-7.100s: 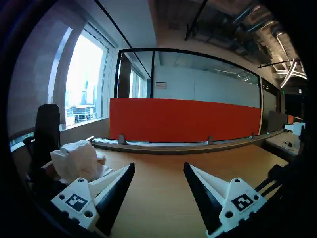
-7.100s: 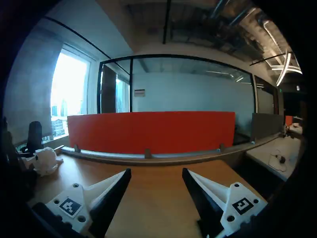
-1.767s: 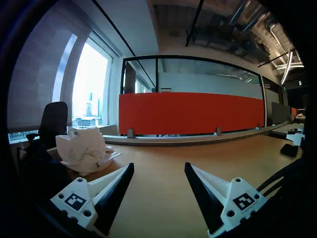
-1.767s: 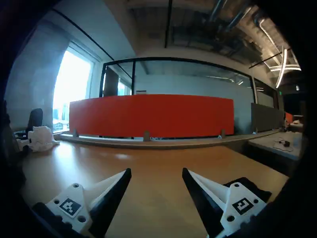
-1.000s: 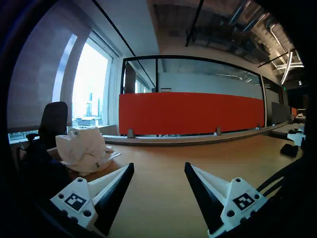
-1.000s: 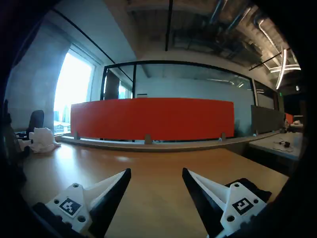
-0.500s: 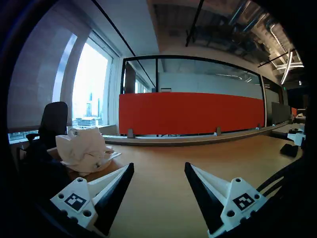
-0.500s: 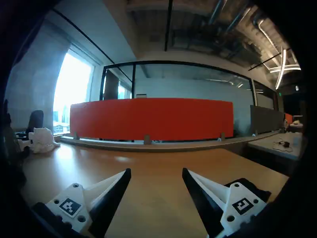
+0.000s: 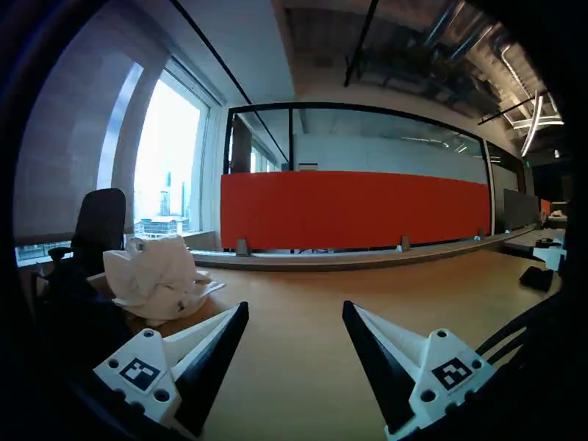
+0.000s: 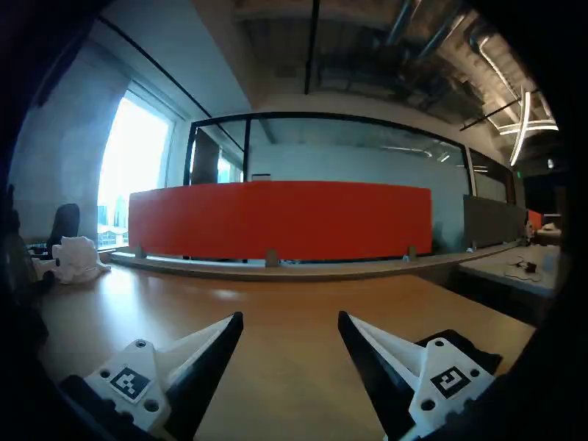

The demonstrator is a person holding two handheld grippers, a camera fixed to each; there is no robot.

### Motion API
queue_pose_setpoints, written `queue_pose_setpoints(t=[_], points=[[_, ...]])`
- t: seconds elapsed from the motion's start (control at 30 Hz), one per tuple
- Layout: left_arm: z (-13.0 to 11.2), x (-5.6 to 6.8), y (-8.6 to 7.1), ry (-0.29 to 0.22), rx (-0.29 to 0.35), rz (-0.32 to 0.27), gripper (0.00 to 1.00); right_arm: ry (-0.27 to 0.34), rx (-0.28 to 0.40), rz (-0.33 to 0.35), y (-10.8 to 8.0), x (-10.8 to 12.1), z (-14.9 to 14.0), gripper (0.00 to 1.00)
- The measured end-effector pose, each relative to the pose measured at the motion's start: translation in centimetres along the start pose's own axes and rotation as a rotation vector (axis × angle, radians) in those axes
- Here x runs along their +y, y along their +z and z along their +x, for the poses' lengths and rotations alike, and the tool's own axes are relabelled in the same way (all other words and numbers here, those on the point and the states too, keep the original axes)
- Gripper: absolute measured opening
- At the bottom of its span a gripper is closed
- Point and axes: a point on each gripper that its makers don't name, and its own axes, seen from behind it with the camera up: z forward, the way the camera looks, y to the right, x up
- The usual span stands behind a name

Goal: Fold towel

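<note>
**Left gripper view: towel [image 9: 156,283] crumpled, untouched**

The white towel sits bunched on the wooden desk [image 9: 309,345], left of the left gripper [image 9: 294,304] (jaws apart, empty). The right gripper [image 10: 289,315], likewise spread, is well apart from it.

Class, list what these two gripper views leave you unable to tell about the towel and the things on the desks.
- Towel, left gripper view: it is a crumpled heap, so its corners and hems are hidden in its own folds.
- Same towel, right gripper view: too small and too near the edge for detail.
- Dark object, left gripper view: small and at the edge, so its kind is unclear.
- Items on the neighbouring desk, right gripper view: too small to identify.
</note>
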Motion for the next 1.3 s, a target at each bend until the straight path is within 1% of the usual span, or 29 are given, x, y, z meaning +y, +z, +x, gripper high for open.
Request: queue_pose_setpoints(t=[1.3], points=[[0.61,-0.07,-0.19,0.000,-0.002,0.000,0.94,0.000,0.000,0.000,-0.06,-0.02,0.01,1.00]])
